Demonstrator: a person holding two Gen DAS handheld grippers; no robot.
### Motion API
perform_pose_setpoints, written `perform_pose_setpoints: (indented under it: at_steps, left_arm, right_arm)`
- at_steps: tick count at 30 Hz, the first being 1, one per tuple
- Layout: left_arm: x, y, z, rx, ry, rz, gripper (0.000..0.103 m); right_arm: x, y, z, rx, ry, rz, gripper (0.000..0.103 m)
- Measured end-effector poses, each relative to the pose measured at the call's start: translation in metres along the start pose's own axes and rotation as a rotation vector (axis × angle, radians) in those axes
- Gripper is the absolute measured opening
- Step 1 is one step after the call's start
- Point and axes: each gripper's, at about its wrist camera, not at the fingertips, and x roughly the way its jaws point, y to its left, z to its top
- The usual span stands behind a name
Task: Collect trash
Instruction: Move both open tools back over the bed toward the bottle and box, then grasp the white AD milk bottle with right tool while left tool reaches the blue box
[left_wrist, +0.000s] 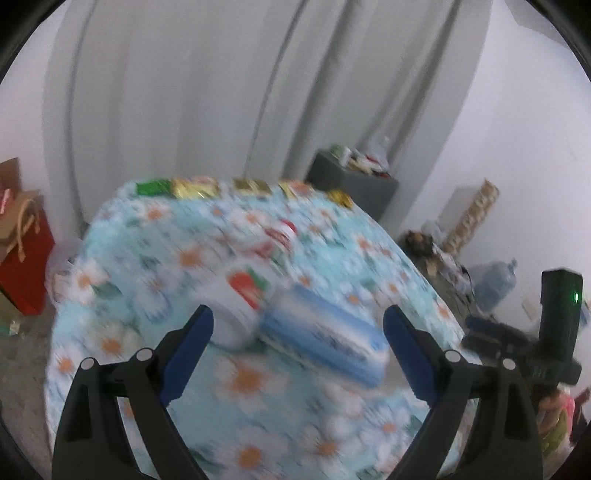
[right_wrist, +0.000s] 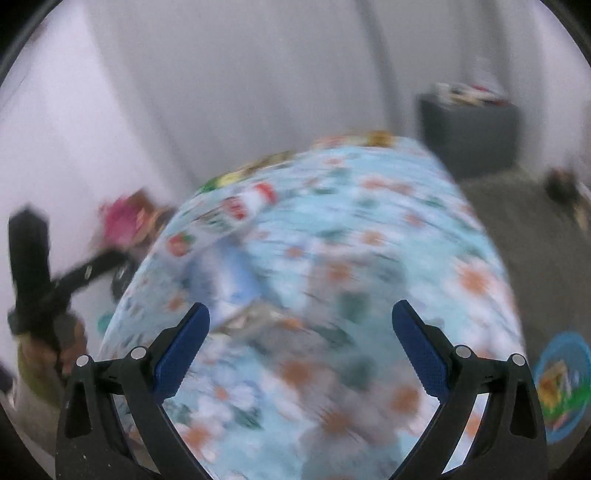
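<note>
- Left gripper (left_wrist: 298, 325) fingers spread wide, empty; blue box (left_wrist: 325, 338) and white cup (left_wrist: 240, 306) lie between them on the table (left_wrist: 147, 236).
- Right gripper (right_wrist: 301, 321) fingers wide apart, empty, over blurred wrapper (right_wrist: 255, 317).

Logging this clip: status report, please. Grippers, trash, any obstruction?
Left gripper open, empty, above white cup and blue box. Right gripper open, empty, over floral tablecloth. Nothing blocking; frames blurred.

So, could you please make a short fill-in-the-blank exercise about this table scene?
1. Both the left tool and the right tool are ____.
2. The tablecloth has a pattern of ____.
3. The blue box lies beside a ____ cup.
4. The pads of the tools are ____.

Missing words: open; flowers; white; blue
</note>
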Motion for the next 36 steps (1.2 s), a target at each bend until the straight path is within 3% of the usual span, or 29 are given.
perform_pose_setpoints:
  at_steps: [5,9,13,16,18,21,23,26,29,33,36]
  left_arm:
    - [0.013,0.027,0.021,-0.040,-0.005,0.032,0.091]
    - [0.025,0.044,0.025,-0.076,0.026,0.027,0.091]
    - [0.032,0.057,0.026,-0.119,0.043,0.043,0.091]
    - [0.028,0.063,0.022,-0.142,0.033,0.040,0.091]
    - [0.025,0.065,0.018,-0.157,0.030,0.036,0.091]
    - [0.018,0.068,0.009,-0.180,0.027,0.032,0.091]
    - [0.013,0.069,0.002,-0.200,0.029,0.025,0.091]
    - [0.005,0.070,-0.008,-0.215,0.040,0.023,0.091]
    - [-0.003,0.070,-0.014,-0.211,0.043,0.028,0.091]
    - [-0.015,0.074,-0.016,-0.207,0.031,0.048,0.091]
    - [-0.022,0.077,-0.015,-0.210,0.018,0.048,0.091]
  right_arm:
    - [0.055,0.052,0.025,-0.161,0.098,0.053,0.095]
    - [0.087,0.081,0.029,-0.254,0.157,0.044,0.095]
    - [0.097,0.091,0.037,-0.273,0.169,0.033,0.095]
    - [0.099,0.078,0.063,-0.154,0.170,0.090,0.095]
    - [0.104,0.061,0.084,-0.007,0.184,0.170,0.095]
    - [0.130,0.036,0.108,0.264,0.260,0.324,0.085]
    - [0.158,0.029,0.114,0.389,0.341,0.364,0.075]
    - [0.199,0.029,0.115,0.473,0.434,0.311,0.069]
    - [0.234,0.032,0.109,0.556,0.510,0.331,0.063]
    - [0.249,0.033,0.106,0.614,0.492,0.361,0.062]
    - [0.241,0.030,0.104,0.657,0.461,0.451,0.059]
